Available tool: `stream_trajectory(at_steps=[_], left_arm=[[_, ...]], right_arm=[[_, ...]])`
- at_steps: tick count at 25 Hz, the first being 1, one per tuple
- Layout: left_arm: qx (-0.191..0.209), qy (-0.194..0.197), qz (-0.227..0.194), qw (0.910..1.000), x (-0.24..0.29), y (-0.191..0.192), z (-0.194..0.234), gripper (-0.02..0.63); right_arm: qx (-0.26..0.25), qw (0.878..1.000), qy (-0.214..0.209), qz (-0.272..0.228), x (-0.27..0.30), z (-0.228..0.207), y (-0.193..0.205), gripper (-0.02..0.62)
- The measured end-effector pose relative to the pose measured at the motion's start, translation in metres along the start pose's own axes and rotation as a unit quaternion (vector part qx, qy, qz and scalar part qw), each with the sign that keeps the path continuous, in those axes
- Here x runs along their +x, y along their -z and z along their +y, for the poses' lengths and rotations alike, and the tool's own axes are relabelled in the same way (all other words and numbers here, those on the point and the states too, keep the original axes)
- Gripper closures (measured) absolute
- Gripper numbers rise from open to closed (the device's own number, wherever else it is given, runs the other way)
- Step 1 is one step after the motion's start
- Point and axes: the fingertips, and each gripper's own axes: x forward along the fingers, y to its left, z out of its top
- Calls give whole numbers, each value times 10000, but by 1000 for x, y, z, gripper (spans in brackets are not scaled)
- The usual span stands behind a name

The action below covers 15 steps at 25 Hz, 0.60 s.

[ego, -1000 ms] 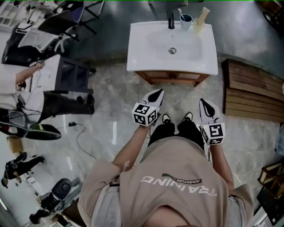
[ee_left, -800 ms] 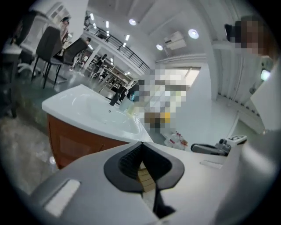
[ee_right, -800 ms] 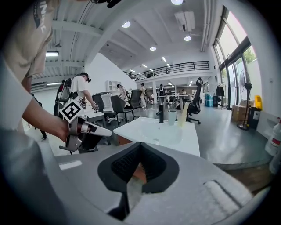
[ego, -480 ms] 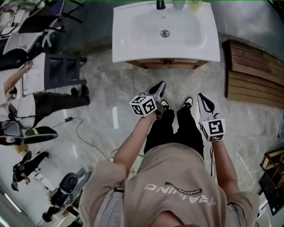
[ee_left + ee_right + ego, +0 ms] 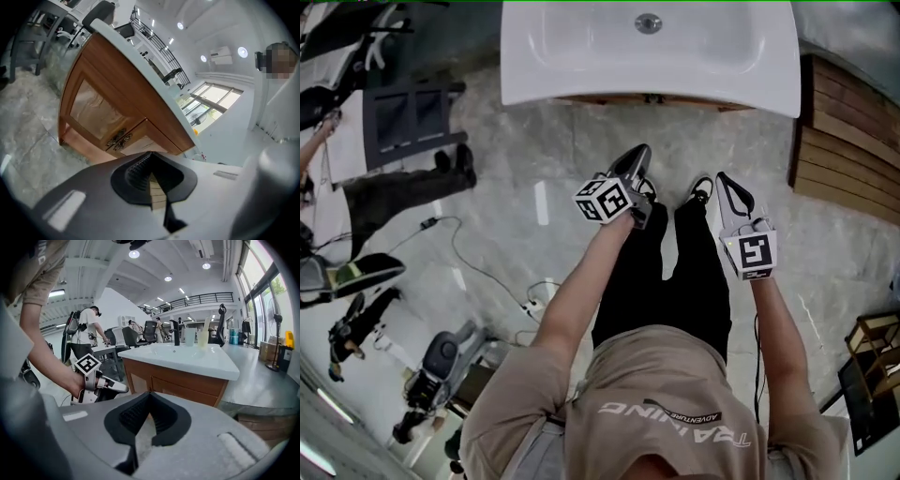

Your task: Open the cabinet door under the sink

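The white sink lies at the top of the head view, with only a strip of the wooden cabinet showing under its rim. In the left gripper view the cabinet fills the middle, tilted; its doors are closed, with two ornate metal handles side by side at their meeting edges. My left gripper hangs in front of the cabinet, apart from it, jaws shut on nothing. My right gripper is beside it to the right, also shut and empty. The right gripper view shows the cabinet front and the left gripper.
A slatted wooden platform lies right of the sink. A person in dark trousers sits at the left by a dark frame. A cable runs over the marble floor, with equipment at lower left. A faucet and cups stand on the sink.
Both grippers have come down in front of the cabinet and the left one has rolled. The sink has slid toward the top of the head view.
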Motion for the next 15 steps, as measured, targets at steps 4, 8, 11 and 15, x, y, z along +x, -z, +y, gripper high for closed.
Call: stream_trajectory(at_steps=[4,8,11,15], left_arm=[[-130,-94,-16,9999,23,12,29,591],[-426,-39,-278,9987,45,12,58,592],[-955,185,-561,9937,59,11,77,592],[-1395,352,-743,9868,75,14,99,592]], right_arm=[[-381,9988,-175,-252,30,-4,15,594],[-343,9986,-188,-345,57,-7,32,594],[-385,9974,-74,-605,69,-4,36,594],[-212,9968,-30,-770,84,-2,43,594]])
